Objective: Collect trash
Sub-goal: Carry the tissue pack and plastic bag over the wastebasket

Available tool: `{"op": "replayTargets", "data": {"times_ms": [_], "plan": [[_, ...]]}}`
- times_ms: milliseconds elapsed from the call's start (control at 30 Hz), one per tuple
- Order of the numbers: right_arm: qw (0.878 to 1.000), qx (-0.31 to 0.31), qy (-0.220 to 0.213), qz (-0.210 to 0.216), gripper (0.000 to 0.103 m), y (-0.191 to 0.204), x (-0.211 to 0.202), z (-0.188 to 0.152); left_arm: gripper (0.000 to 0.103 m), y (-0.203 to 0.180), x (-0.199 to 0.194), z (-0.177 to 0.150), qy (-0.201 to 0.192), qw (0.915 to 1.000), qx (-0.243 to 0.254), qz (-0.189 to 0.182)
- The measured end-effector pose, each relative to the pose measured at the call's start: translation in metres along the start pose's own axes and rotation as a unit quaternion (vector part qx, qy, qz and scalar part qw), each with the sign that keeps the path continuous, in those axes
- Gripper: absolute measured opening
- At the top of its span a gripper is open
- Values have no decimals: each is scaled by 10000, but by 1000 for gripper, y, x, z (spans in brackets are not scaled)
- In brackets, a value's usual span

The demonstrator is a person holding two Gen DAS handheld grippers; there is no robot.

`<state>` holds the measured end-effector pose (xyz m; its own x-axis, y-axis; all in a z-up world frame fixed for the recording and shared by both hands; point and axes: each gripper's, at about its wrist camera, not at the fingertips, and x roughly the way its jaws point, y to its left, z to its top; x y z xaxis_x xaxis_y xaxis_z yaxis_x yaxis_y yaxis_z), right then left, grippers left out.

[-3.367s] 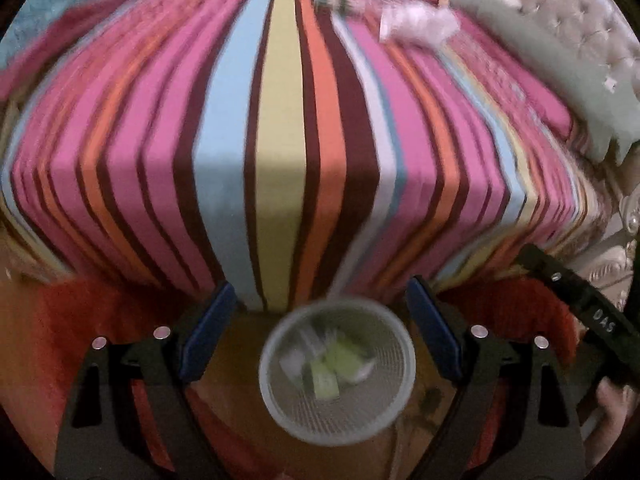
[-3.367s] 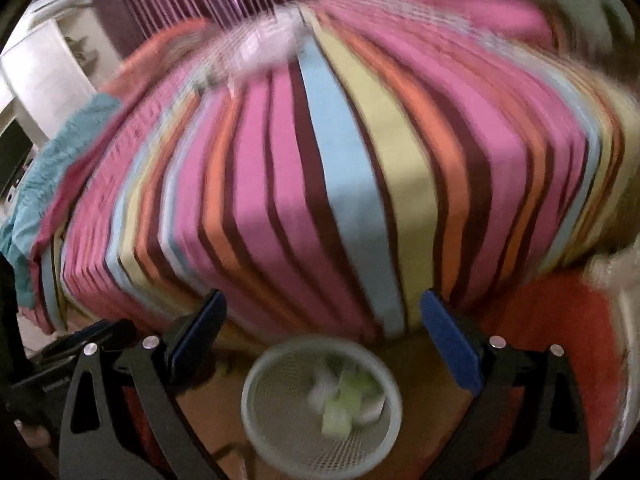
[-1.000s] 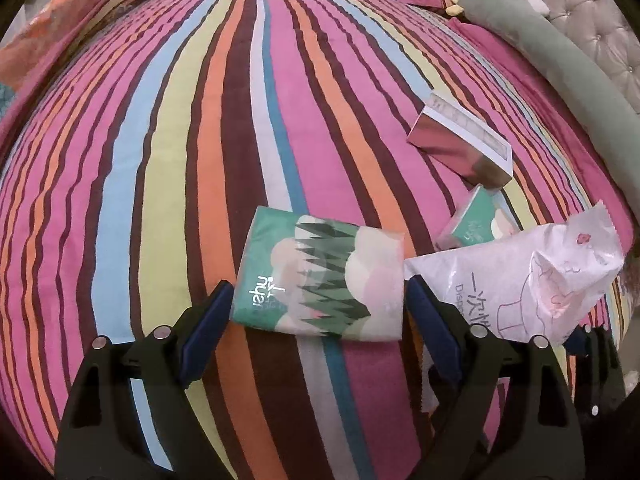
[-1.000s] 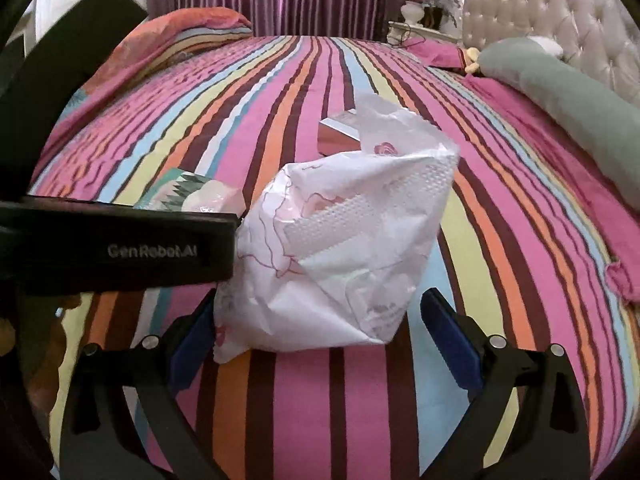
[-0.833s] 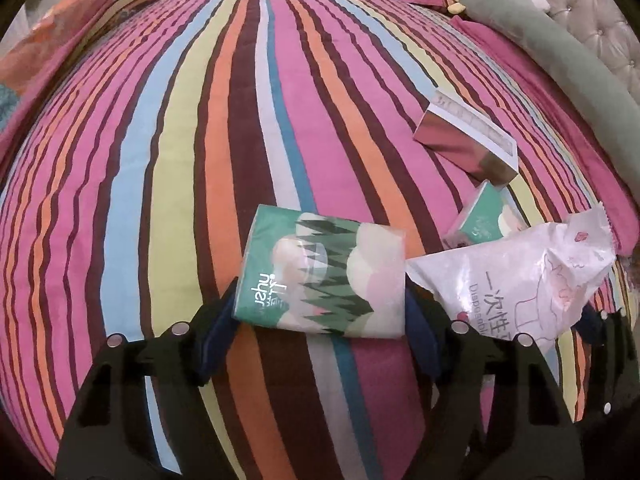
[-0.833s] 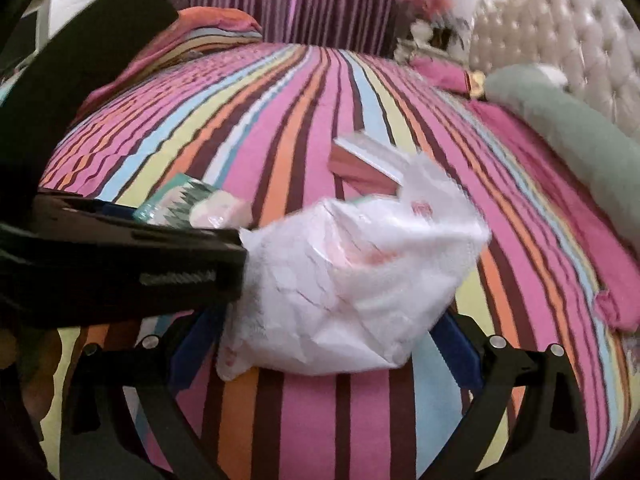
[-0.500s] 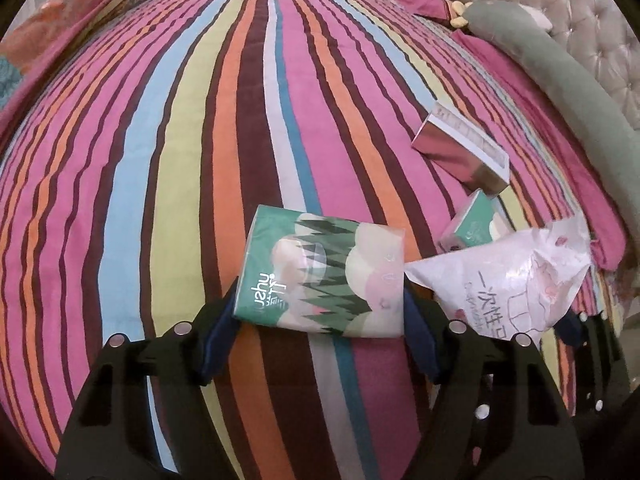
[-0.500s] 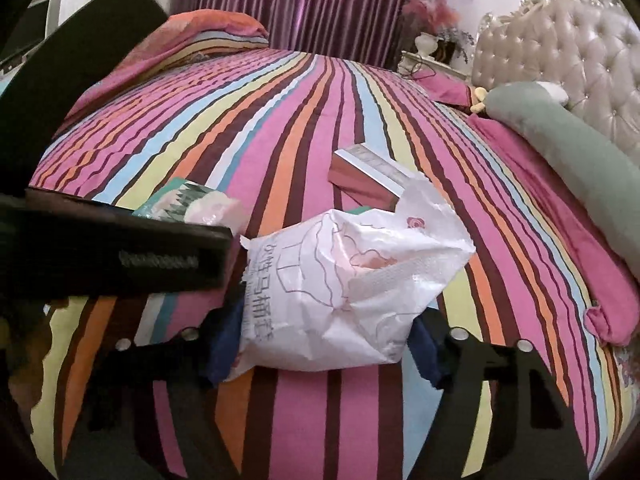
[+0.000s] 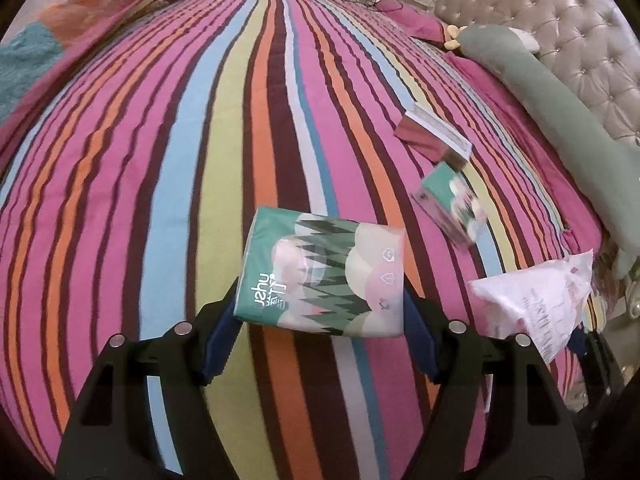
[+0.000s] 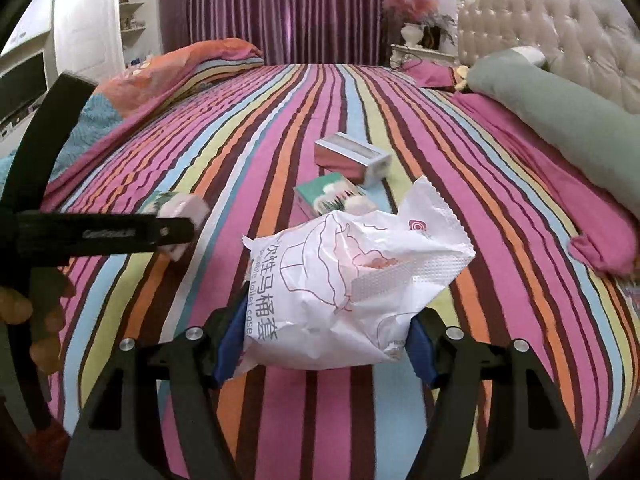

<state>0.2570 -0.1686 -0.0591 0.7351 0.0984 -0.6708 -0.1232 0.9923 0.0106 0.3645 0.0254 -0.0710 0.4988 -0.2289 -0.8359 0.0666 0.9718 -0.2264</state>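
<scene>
Already both jaws pinch trash above the bed (image 9: 168,184).
Left gripper (image 9: 320,320) squeezes the tissue pack (image 9: 320,276) by its soft ends; right gripper (image 10: 324,344) clamps the white wrapper (image 10: 344,284). Either slick package could slip and drop. Ahead lie a small pack (image 10: 328,196) and box (image 10: 352,156).

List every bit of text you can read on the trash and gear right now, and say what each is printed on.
"jehu" plus two Chinese characters I cannot make out: on the green tissue pack in the left gripper.
"一次性马桶套": on the white wrapper in the right gripper.
"...ole toilet case": same wrapper, start hidden in a fold.
"GenRobot.AI": on the left gripper's black side bar, blurred.
Small green pack and pink box: no readable text.
</scene>
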Motion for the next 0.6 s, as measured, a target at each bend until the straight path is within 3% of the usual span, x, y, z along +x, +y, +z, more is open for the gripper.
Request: {"op": "replayTargets", "data": {"times_ms": [267,600], "plan": [[9987,474,146,106,64,-25,-40,-35,70,6,-45,-60,-55,9999,51,135],[9983,436,181,346,64,-23,-103,-85,70,13,-91,-154,9,10000,13,41]]}}
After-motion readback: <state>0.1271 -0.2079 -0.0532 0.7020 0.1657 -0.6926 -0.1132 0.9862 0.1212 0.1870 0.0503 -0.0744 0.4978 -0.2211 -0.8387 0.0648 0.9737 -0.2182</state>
